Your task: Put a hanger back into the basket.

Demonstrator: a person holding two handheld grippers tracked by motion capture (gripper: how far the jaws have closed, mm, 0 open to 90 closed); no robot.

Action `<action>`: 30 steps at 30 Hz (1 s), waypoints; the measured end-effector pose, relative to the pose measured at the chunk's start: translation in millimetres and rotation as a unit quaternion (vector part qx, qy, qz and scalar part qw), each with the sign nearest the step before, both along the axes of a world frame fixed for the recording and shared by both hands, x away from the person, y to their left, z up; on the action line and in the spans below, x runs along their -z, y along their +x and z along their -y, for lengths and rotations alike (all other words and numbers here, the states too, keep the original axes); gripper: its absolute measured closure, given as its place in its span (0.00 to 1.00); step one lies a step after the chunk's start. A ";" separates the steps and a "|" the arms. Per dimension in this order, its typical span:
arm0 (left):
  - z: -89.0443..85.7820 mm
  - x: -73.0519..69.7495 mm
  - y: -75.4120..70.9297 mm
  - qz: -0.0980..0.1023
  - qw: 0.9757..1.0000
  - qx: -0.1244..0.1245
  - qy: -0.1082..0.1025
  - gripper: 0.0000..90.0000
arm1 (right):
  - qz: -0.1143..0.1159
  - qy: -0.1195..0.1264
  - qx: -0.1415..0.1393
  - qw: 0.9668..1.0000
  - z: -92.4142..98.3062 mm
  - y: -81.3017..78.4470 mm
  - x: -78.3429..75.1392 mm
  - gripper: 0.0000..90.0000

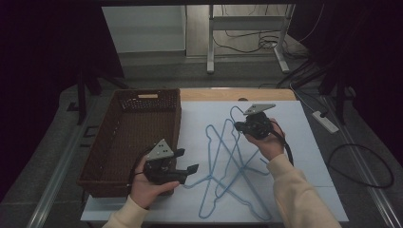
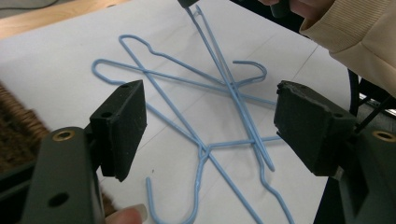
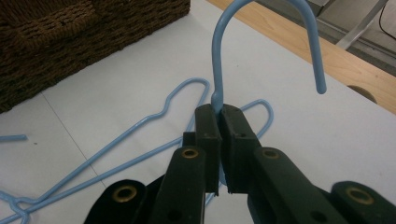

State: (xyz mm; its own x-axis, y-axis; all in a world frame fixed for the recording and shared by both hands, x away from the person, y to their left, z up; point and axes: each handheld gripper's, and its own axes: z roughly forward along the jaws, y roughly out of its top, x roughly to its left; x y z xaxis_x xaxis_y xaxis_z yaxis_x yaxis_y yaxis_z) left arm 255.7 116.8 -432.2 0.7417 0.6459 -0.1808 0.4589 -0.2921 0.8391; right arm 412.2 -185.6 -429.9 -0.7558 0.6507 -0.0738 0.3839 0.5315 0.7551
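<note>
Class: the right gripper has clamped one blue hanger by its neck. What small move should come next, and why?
Probably lift the clamped hanger slightly to pull it free. The right gripper is shut just below its hook, but its frame crosses the other hangers on the table. The left gripper is open beside the basket, able to steady the rest.

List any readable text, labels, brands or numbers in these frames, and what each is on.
None can be read. The blue wire hangers, wicker basket, white table sheet and both black tongs, left and right, carry no print, label or number.
</note>
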 end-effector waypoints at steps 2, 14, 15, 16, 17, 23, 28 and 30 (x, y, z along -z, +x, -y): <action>5.9 0.2 3.6 -0.004 1.000 0.003 0.002 0.30 | 0.000 0.000 0.000 1.000 -0.4 -0.2 0.2 0.96; 41.6 1.2 20.7 -0.026 0.999 0.021 0.016 0.30 | 0.005 0.002 -0.003 1.000 -2.7 -1.1 -0.8 0.97; 44.0 1.9 22.0 -0.028 0.999 0.021 0.017 0.30 | 0.005 0.003 -0.004 1.000 -3.2 -1.2 -0.8 0.97; 46.3 2.7 23.5 -0.030 0.999 0.020 0.019 0.30 | 0.005 0.003 -0.004 1.000 -3.2 -1.2 -0.8 0.97; 49.7 4.2 25.6 -0.033 0.999 0.017 0.020 0.30 | 0.006 0.003 -0.004 1.000 -3.6 -1.3 -0.8 0.97; 61.9 9.4 34.0 -0.053 0.998 0.015 0.022 0.30 | 0.007 0.005 -0.004 1.000 -3.3 -1.6 -0.6 0.96; 81.1 17.9 40.7 -0.070 0.997 0.019 0.031 0.30 | 0.007 0.006 -0.004 1.000 -2.9 -2.3 -0.7 0.96; 86.7 20.4 42.8 -0.071 0.997 0.020 0.035 0.30 | 0.008 0.006 -0.005 1.000 -3.3 -3.0 -1.0 0.96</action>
State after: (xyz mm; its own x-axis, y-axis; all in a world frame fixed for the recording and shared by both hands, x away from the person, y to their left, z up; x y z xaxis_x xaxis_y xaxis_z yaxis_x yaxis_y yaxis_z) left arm 298.5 30.1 -452.6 0.7379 0.6303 -0.2414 0.5578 -0.3681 0.7439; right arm 409.3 -182.3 -428.9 -0.7611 0.6439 -0.0780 0.3663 0.5259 0.7676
